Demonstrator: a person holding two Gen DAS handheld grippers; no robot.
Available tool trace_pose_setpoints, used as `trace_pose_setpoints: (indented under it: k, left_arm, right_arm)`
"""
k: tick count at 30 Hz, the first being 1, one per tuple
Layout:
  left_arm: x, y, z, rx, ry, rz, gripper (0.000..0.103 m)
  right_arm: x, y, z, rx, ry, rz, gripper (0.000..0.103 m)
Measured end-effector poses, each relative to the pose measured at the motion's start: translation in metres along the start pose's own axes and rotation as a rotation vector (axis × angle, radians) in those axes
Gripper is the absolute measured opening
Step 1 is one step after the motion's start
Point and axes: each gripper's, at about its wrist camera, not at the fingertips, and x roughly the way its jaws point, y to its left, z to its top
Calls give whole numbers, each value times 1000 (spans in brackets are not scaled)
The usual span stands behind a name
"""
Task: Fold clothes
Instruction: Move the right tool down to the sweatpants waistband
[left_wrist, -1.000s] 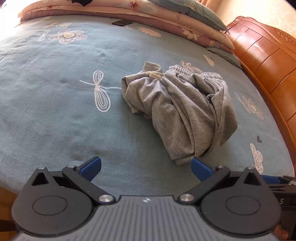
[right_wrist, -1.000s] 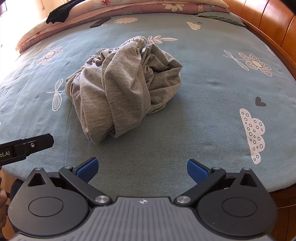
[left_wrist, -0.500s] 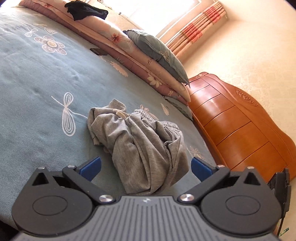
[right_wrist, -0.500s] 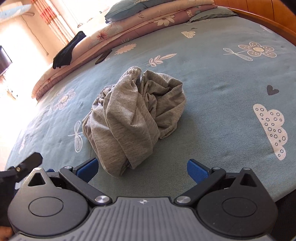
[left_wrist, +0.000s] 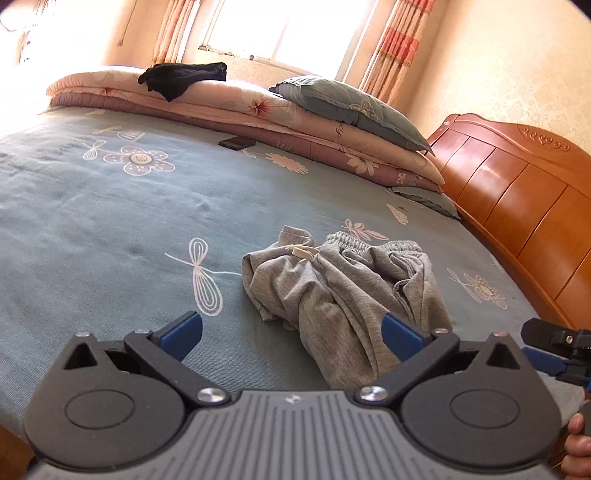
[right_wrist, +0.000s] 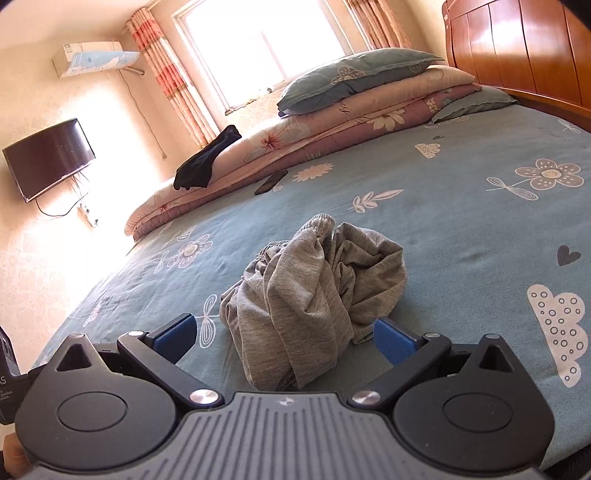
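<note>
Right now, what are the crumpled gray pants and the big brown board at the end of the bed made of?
The gray pants look like soft knit jersey, probably cotton: matte, heathered, limp folds, with a gathered elastic waistband. The headboard looks like varnished wood: orange-brown panels, glossy highlights, and a carved scroll.

The bed (left_wrist: 110, 221) is covered by a teal sheet printed with white flowers, dragonflies, clouds and a small heart. A crumpled grey garment (left_wrist: 343, 288) with an elastic waistband and a pale drawstring lies in a heap near the front edge. Further back a dark phone (left_wrist: 236, 142) lies flat on the sheet, just beside 2 stacked floral quilts (left_wrist: 258, 110) along the far side. A small blue-grey pillow (left_wrist: 424, 195) lies against the wooden headboard (left_wrist: 517, 192).
</note>
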Motion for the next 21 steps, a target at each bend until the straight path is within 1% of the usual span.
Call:
trace_pose_setpoints:
  k: [2,4,5,6,7,9,11,15,17,19,21]
  left_arm:
    - [-5,-9,0,54,-37,48,103]
    - [-13,-19,0,124,-91,84,103]
    - [-15,-23,-1,149,-111,92,103]
    - [-18,-26,-1,173,-129,99,103]
    - [-19,-30,-1,182,-129,100,103]
    - [-16,-32,0,170,-110,101,103]
    - [-14,-33,-4,151,-99,97,103]
    - [-21,-30,-8,96,-149,122,103]
    - [-21,-28,-5,95,-144,113,103]
    - [-21,-27,-3,96,-135,116,103]
    - [-19,-26,-6,105,-127,122,103]
  right_arm:
    - [-8,1,-2,-20,-55,15,103]
    - [-17,1,-4,-30,-126,36,103]
    - [-19,-1,-4,-33,-144,46,103]
    - [-19,-2,-4,-34,-140,50,103]
    - [-18,-3,-4,-30,-123,47,103]
    - [-15,-8,-5,-4,-89,29,103]
    - [-14,-13,-6,23,-78,43,103]
    - [-23,-14,-9,5,-103,51,103]
    - [-28,-11,-9,-26,-129,40,103]
    - [-30,-9,-10,-44,-144,49,103]
    - [-29,-6,-10,-62,-139,46,103]
